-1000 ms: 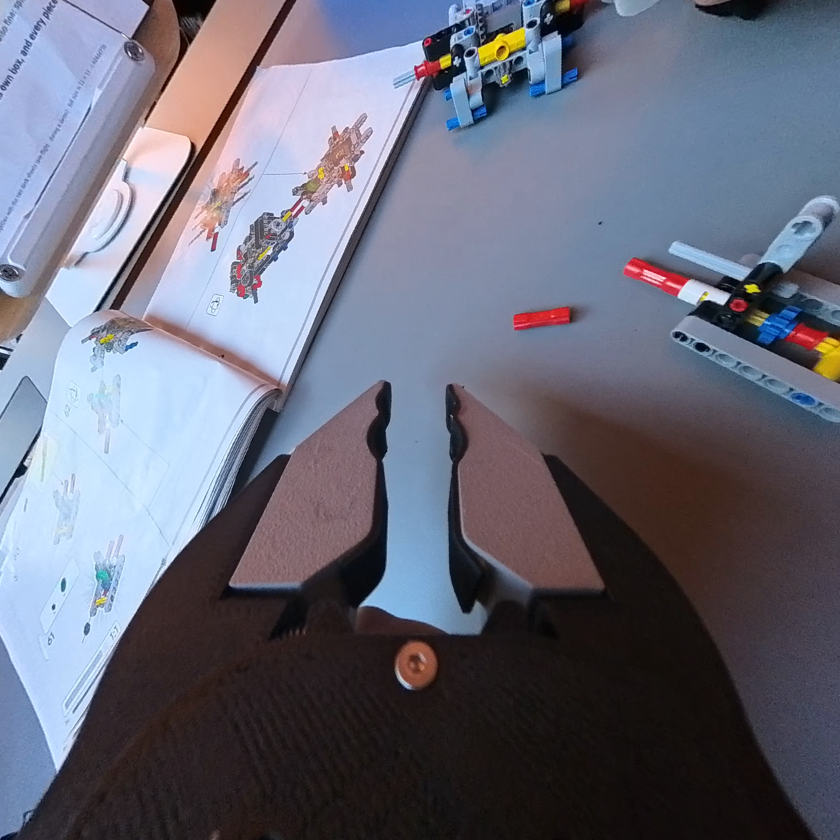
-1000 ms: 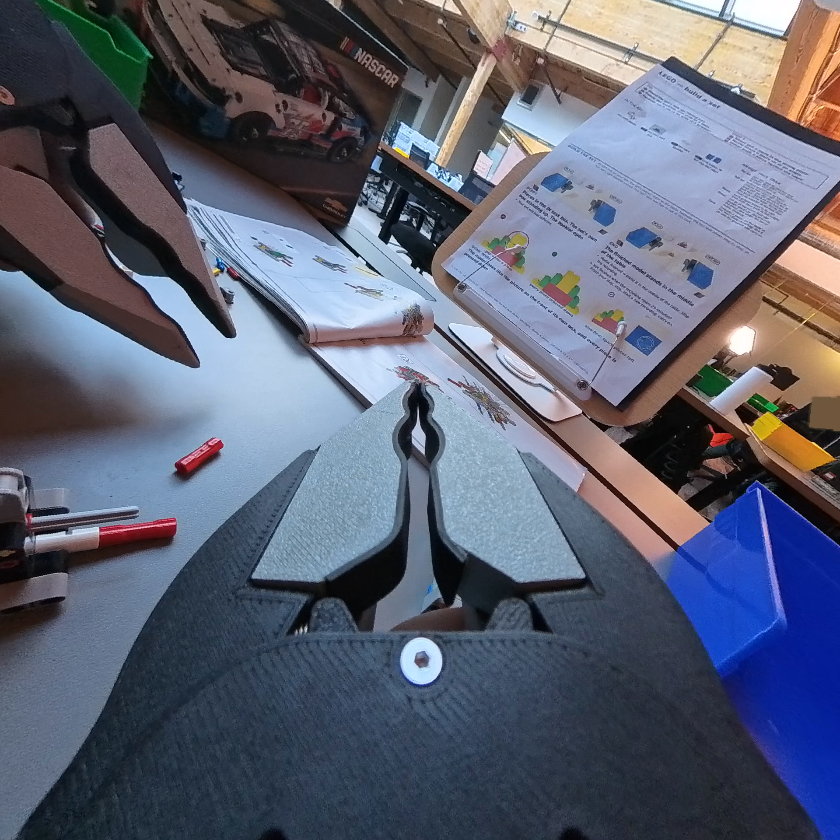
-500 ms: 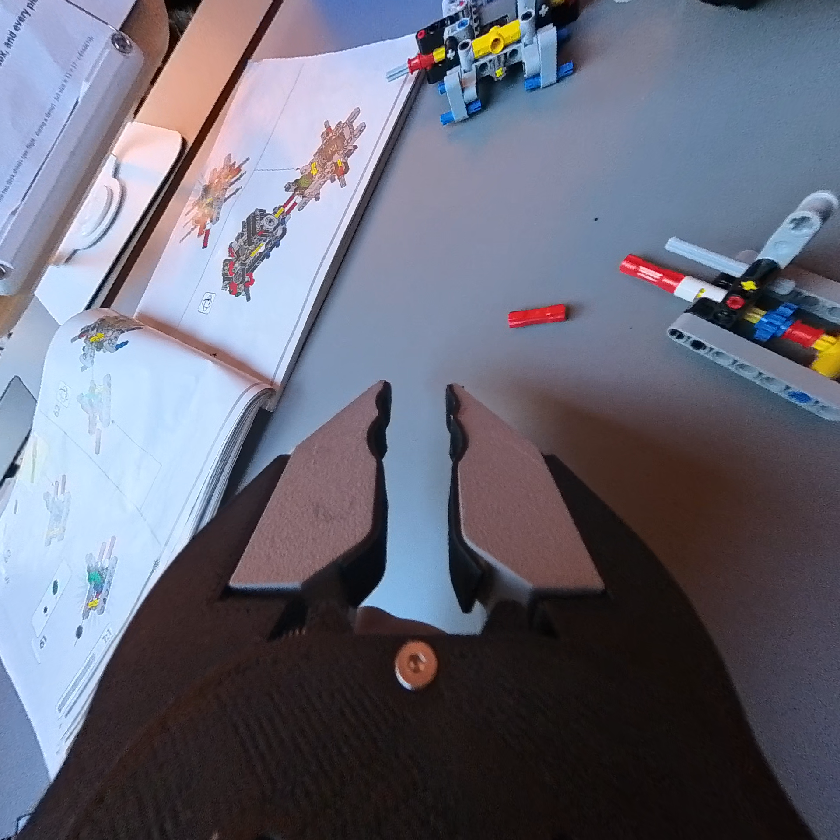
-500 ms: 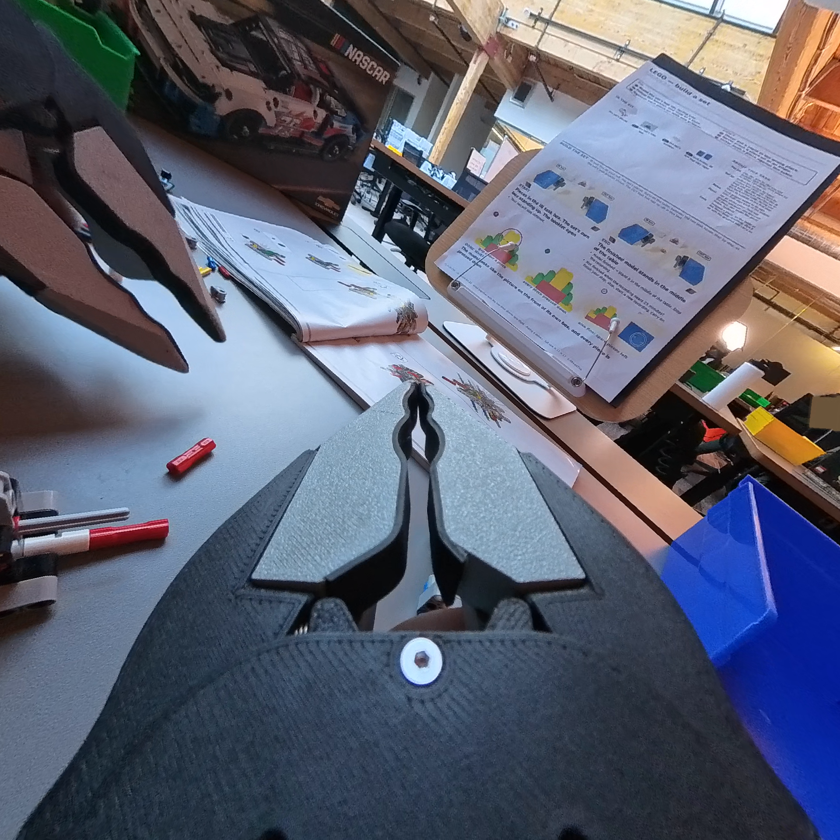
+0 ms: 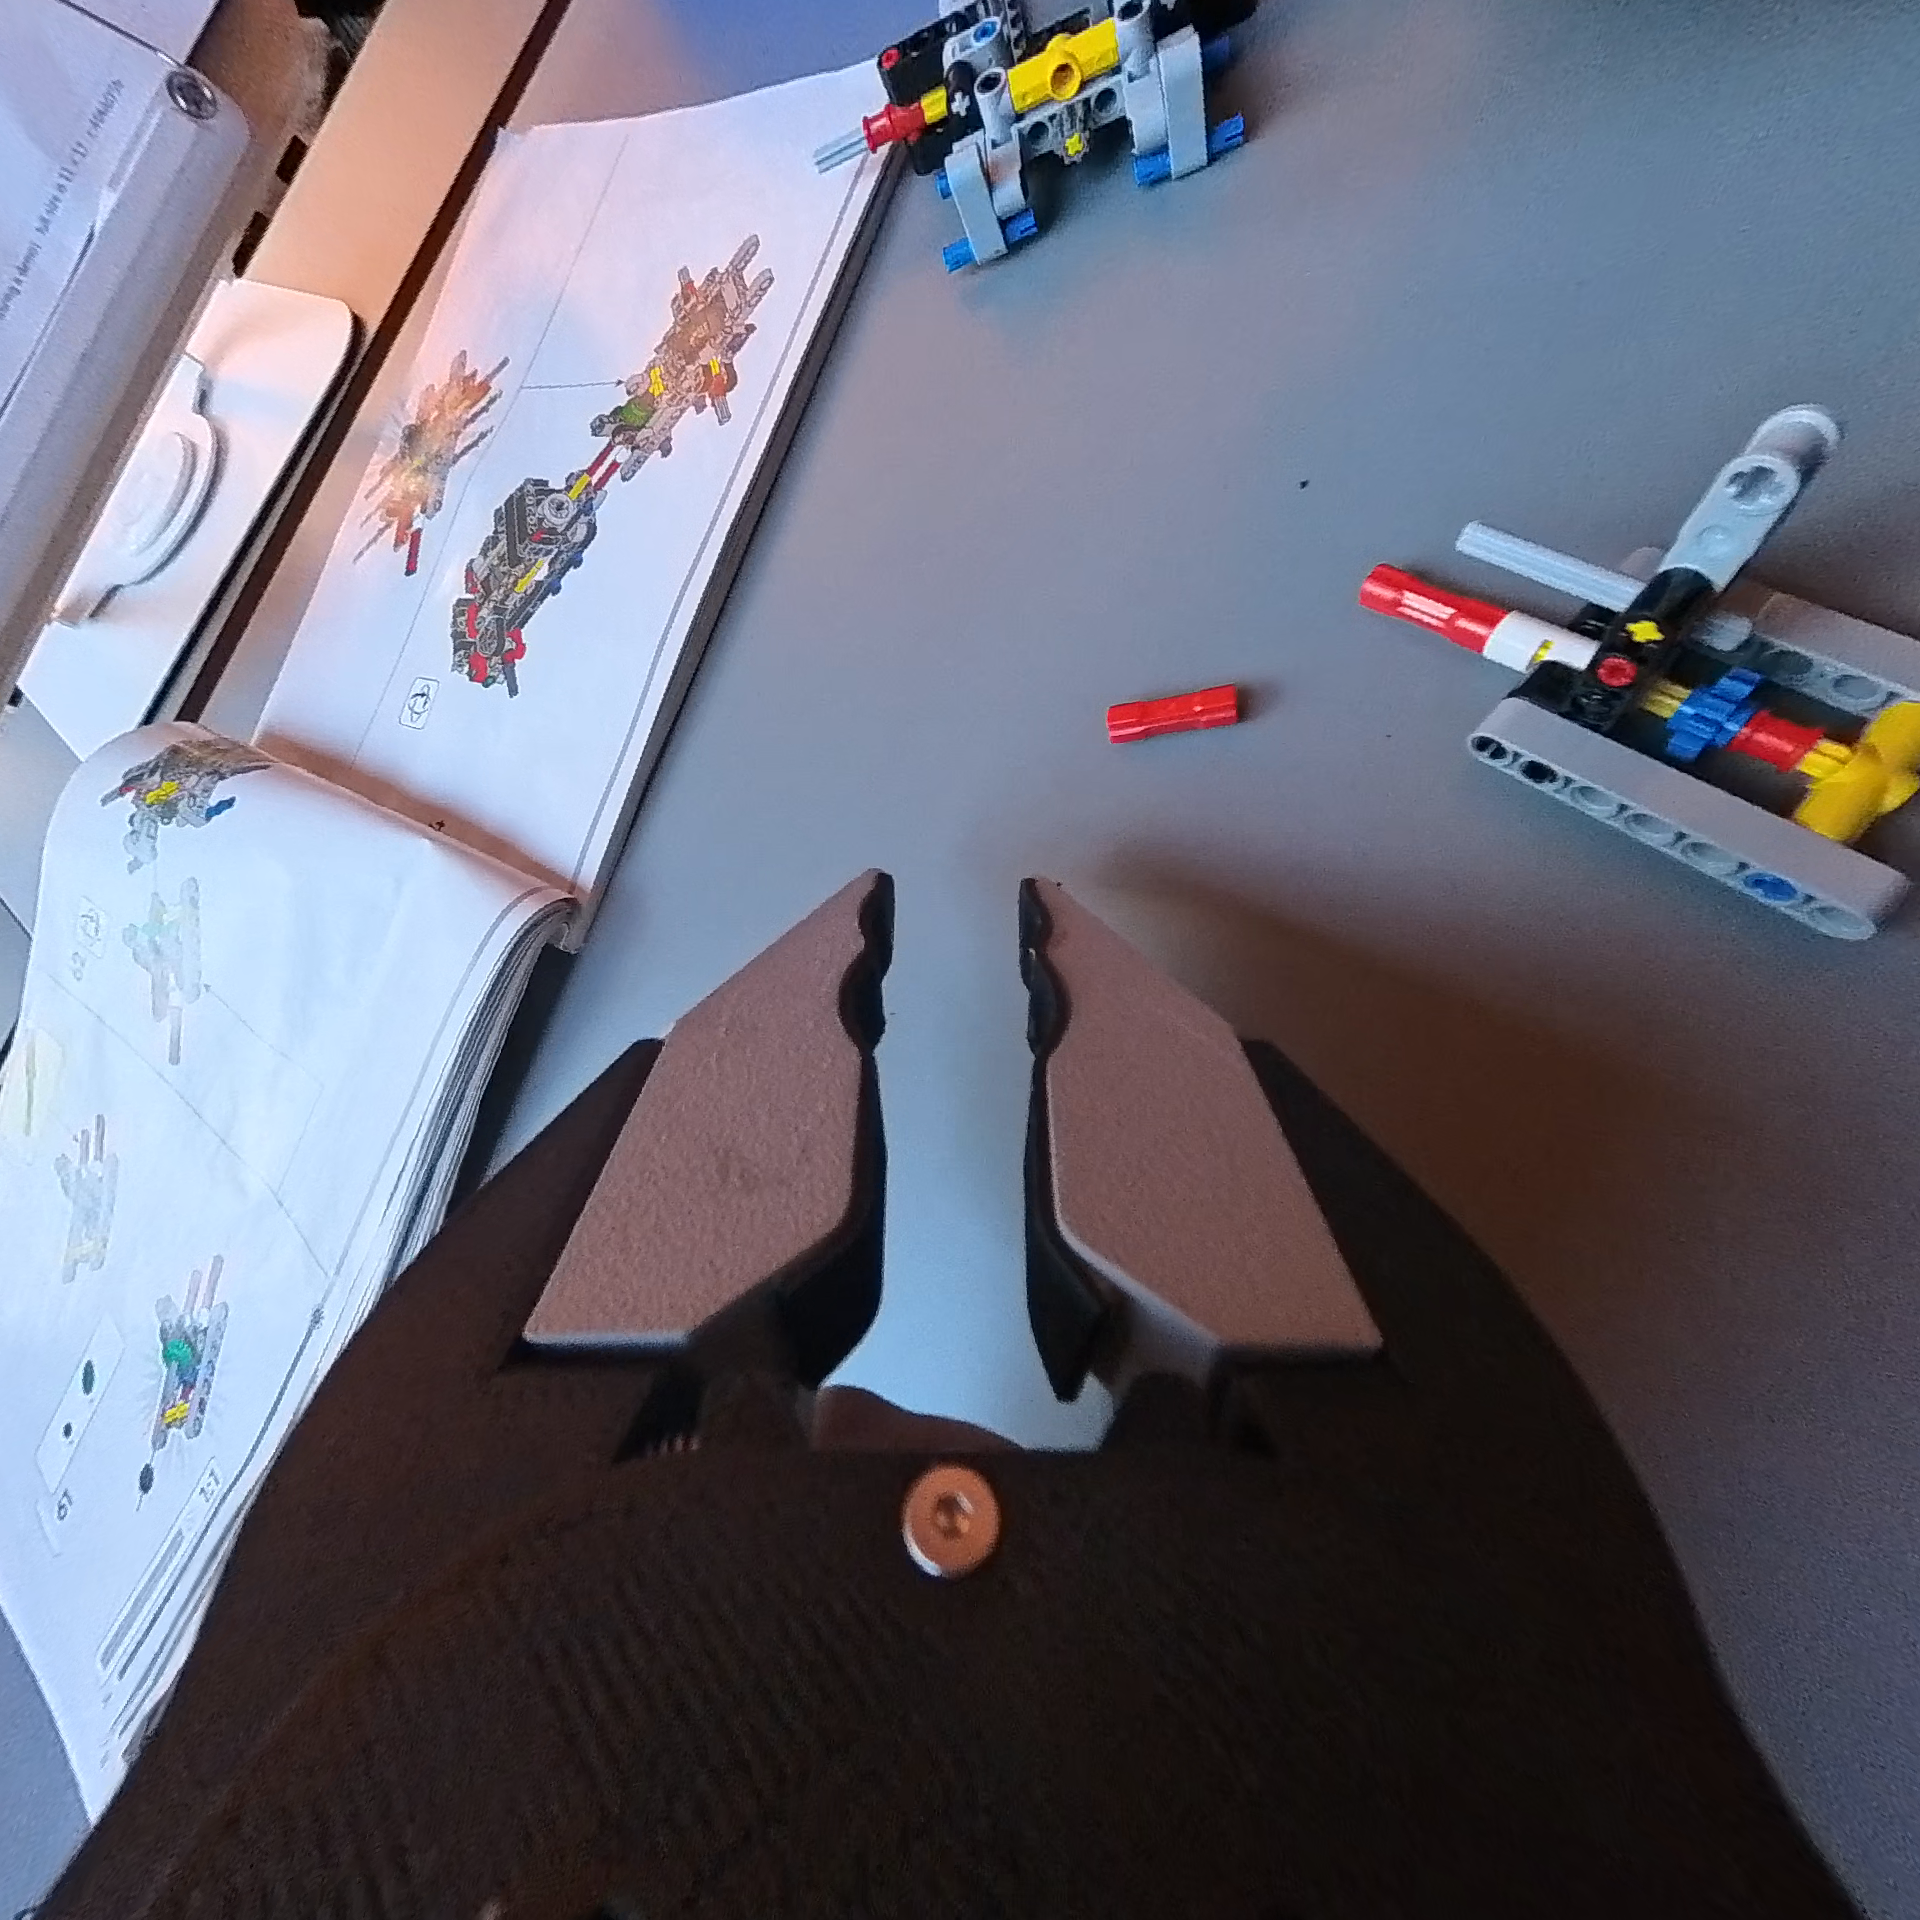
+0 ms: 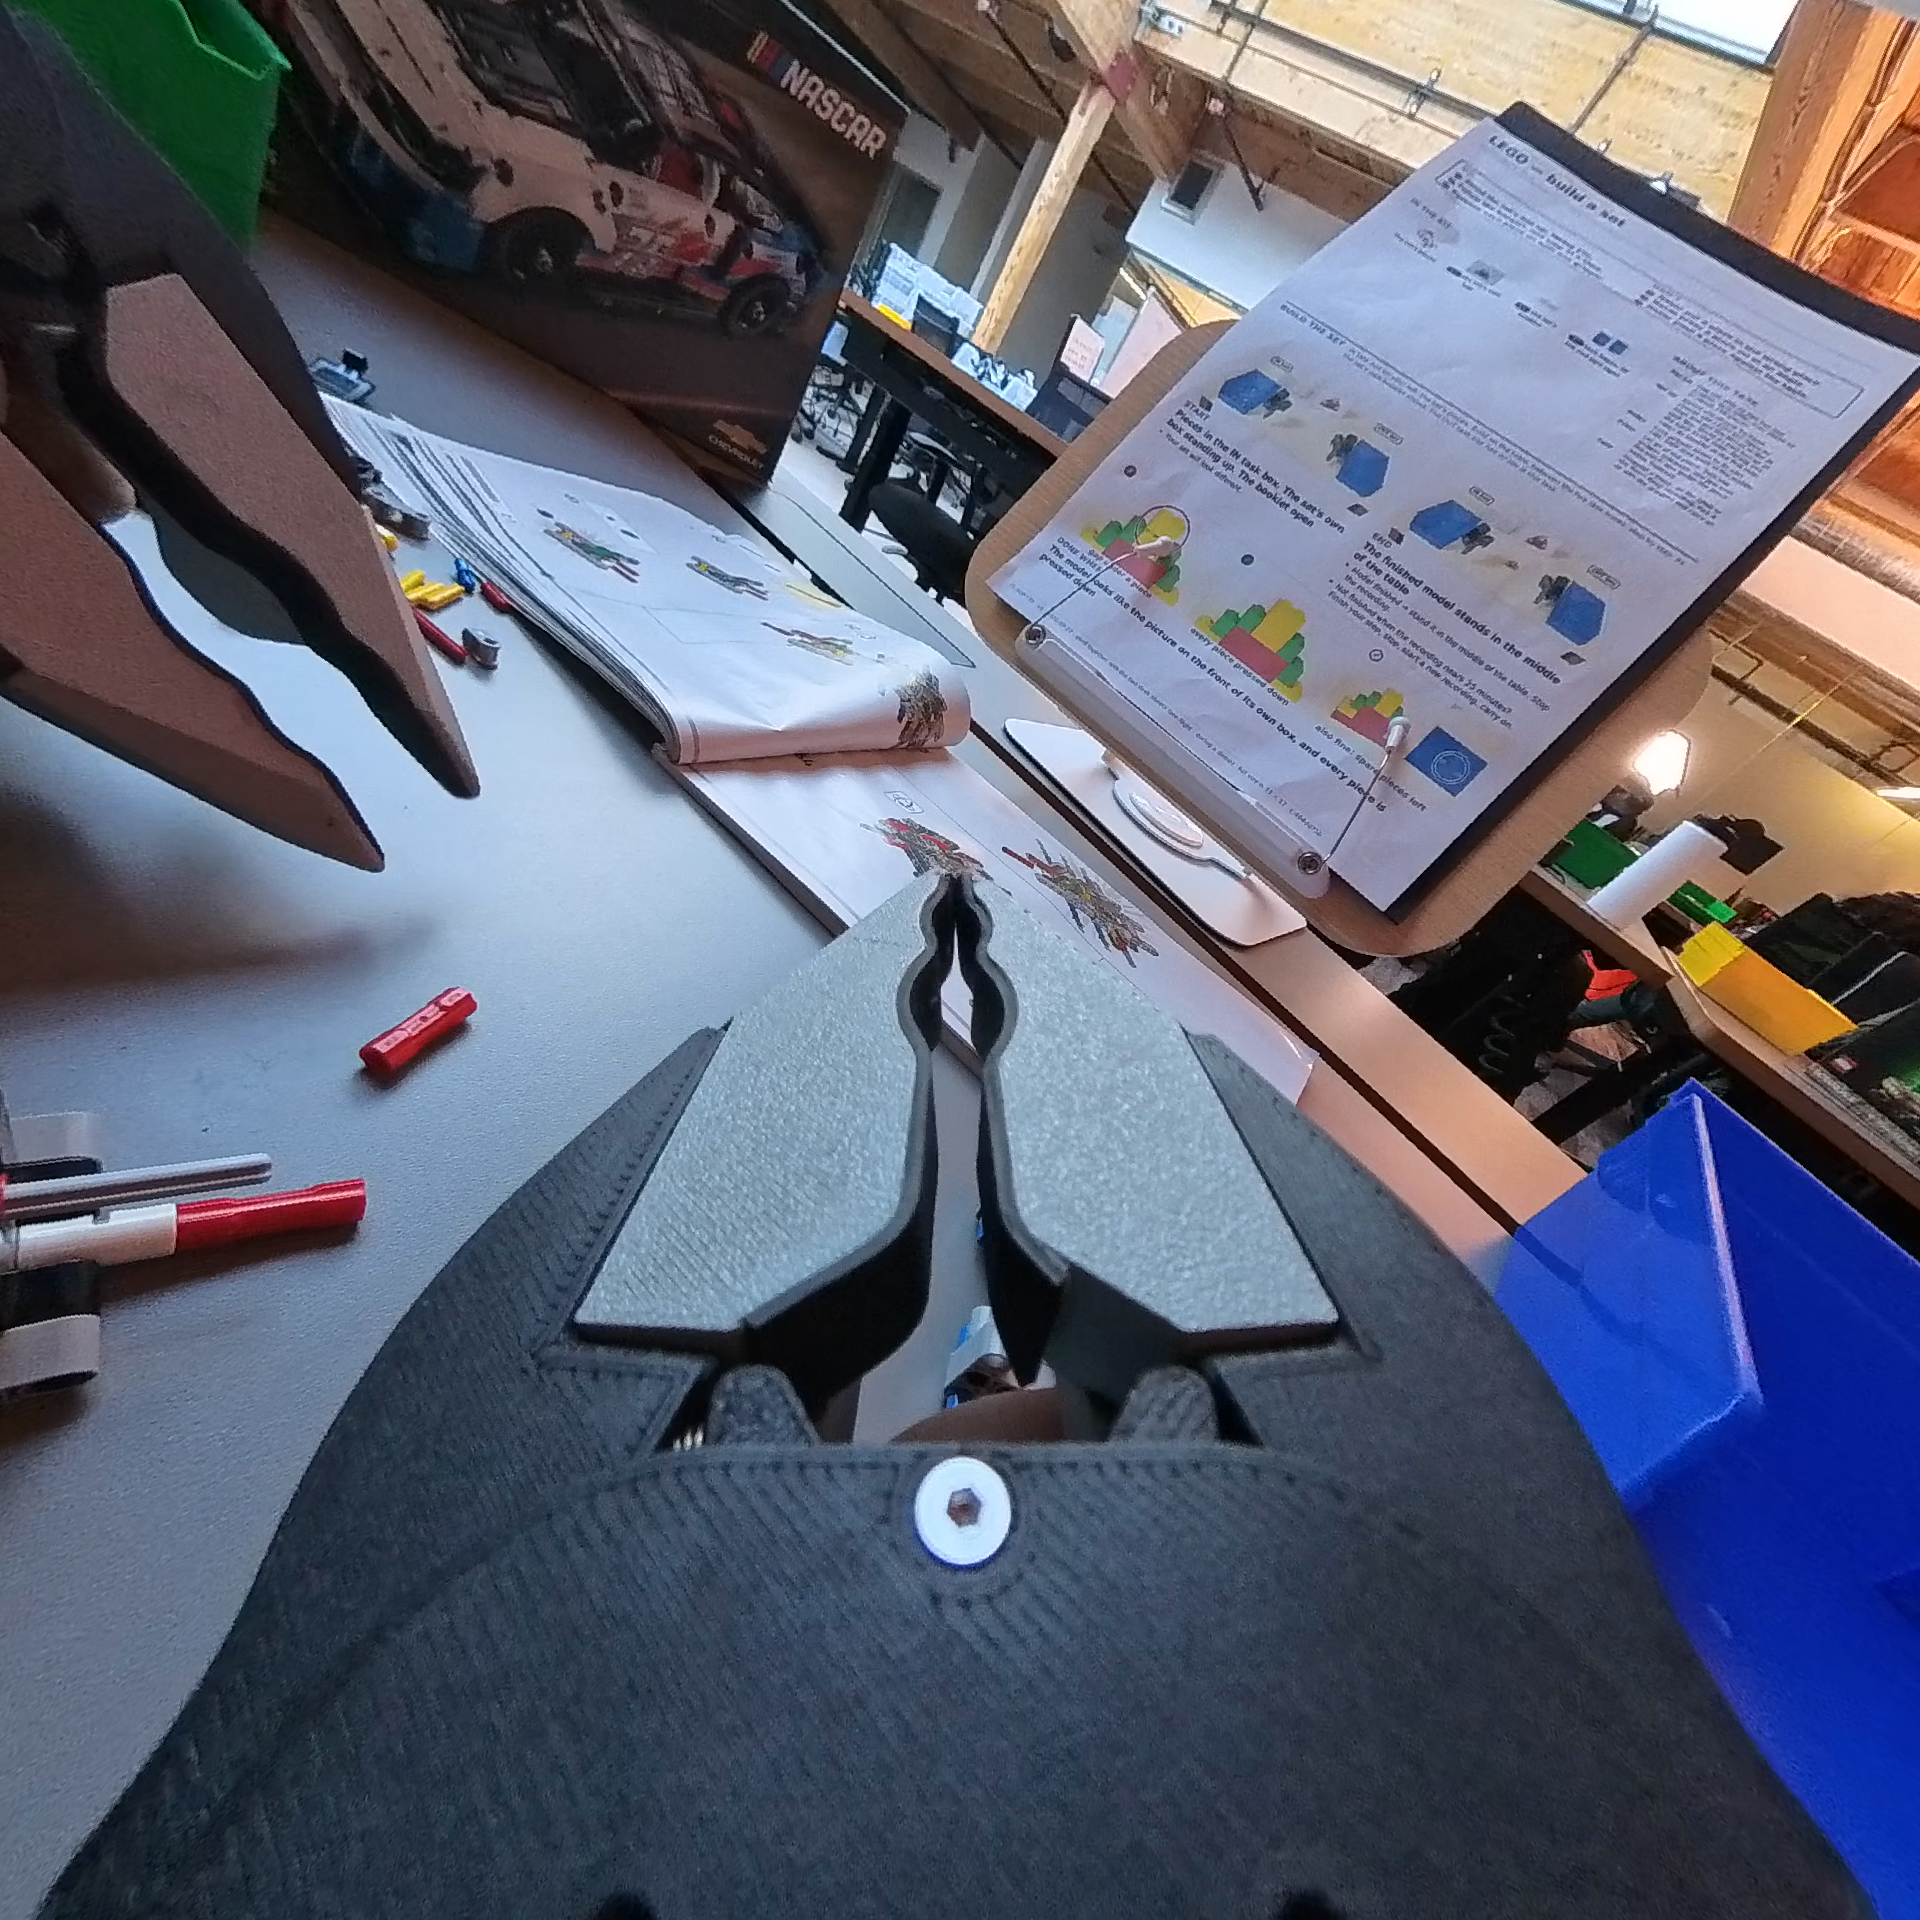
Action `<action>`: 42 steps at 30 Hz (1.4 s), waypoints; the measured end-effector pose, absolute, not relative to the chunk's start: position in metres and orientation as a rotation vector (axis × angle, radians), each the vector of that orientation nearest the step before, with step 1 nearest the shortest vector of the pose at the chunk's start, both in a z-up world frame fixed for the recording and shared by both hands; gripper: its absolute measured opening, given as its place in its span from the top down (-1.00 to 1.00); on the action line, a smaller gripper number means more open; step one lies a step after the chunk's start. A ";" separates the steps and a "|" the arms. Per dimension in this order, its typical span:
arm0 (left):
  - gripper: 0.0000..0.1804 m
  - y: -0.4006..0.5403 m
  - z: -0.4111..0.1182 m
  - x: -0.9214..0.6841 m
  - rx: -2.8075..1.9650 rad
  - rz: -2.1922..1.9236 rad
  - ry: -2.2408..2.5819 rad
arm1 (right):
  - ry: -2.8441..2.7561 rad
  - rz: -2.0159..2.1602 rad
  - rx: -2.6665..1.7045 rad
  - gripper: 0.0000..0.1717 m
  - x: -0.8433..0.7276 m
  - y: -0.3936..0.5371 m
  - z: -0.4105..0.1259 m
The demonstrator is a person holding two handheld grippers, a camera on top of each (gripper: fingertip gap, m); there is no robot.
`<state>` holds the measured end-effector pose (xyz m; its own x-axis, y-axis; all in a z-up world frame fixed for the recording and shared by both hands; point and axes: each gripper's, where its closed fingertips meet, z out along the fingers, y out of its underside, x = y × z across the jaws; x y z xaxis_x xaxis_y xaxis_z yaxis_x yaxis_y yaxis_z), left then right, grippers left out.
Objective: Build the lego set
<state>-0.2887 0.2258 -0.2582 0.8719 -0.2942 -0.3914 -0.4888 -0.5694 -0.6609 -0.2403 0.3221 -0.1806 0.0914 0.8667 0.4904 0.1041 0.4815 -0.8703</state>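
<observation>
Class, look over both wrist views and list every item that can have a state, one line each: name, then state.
Left gripper: jaws open, empty, above the table.
Right gripper: jaws shut, nothing between them.
Instruction booklet: open, flat on the table.
Red pin: loose, lying on its side.
Grey beam assembly: partly built, resting on the table.
Black and yellow assembly: partly built, standing.
Blue bin: open-topped.

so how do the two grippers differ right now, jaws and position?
The left gripper has its fingers parted with bare table showing between them; the right gripper has its tips together. The left points at open tabletop near the loose red pin; the right points over the open instruction booklet. Both hold nothing.
</observation>
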 end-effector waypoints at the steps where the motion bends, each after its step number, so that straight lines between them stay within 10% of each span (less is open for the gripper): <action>1: 0.78 0.226 -0.258 -0.288 -2.213 0.300 0.564 | -1.381 0.709 -0.931 1.00 -0.240 0.322 -0.181; 42: 0.76 0.223 -0.267 -0.278 -2.233 0.281 0.612 | -1.391 0.684 -0.933 1.00 -0.241 0.322 -0.183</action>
<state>-0.2785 0.2227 -0.2669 0.8590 -0.3375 -0.3851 -0.5120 -0.5738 -0.6392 -0.2413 0.3224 -0.1831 0.0927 0.8577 0.5058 0.1225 0.4943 -0.8606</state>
